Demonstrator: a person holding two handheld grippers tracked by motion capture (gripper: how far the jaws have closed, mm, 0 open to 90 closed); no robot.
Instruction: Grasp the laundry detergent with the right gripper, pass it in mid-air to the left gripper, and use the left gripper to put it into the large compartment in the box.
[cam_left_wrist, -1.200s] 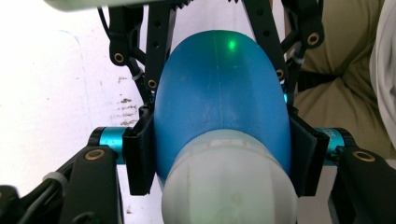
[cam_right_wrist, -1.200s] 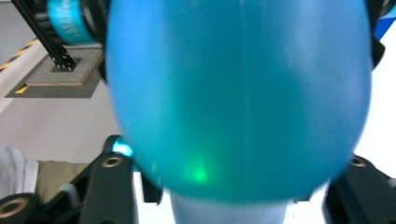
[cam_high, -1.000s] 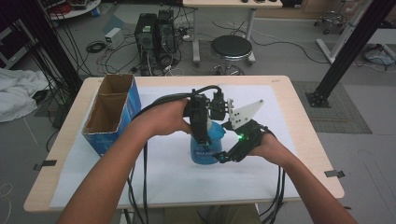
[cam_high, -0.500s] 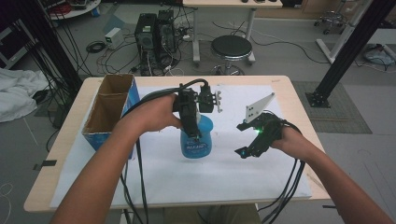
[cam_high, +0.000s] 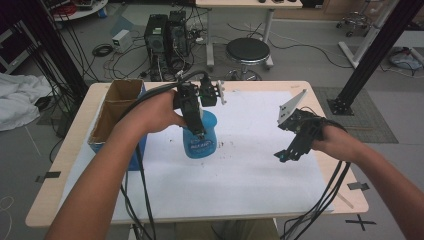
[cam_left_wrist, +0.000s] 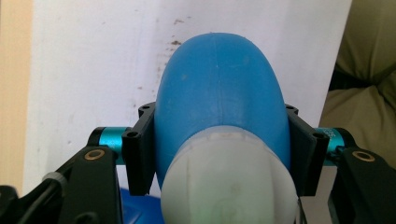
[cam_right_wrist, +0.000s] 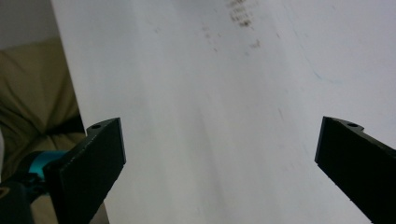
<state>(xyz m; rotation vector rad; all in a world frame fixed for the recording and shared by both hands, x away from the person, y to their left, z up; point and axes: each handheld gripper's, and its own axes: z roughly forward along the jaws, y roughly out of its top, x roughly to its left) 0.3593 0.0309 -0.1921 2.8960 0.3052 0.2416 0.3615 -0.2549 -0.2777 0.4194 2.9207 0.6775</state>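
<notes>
1. The left gripper (cam_high: 197, 131) is clenched on the blue bottle (cam_high: 199, 137), which it holds near the middle of the white sheet (cam_high: 250, 165) covering the table (cam_high: 75, 165). The high view leaves unclear whether the bottle's base rests on the sheet or hangs just above it.
2. In the left gripper view the two black jaws press on opposite flanks of the bottle (cam_left_wrist: 219, 107), just below its pale cap (cam_left_wrist: 229, 182) (a grip high on the body, so the weight hangs under the pads).
3. The right gripper (cam_high: 289, 152) is released, its jaws wide apart over bare sheet, well apart from the bottle and to its right.
4. The cardboard box (cam_high: 117, 112) stands open at the table's left edge, near the left hand (cam_high: 157, 112); it looks like the likely destination, though that is a judgement.
5. To carry the bottle well, the person should keep the squeeze steady, since the rounded plastic could slip between flat jaws.
6. The bottle should stay upright and rise enough to clear the box wall before lowering.
7. The trailing cables (cam_high: 137, 185) should stay clear of the path.
</notes>
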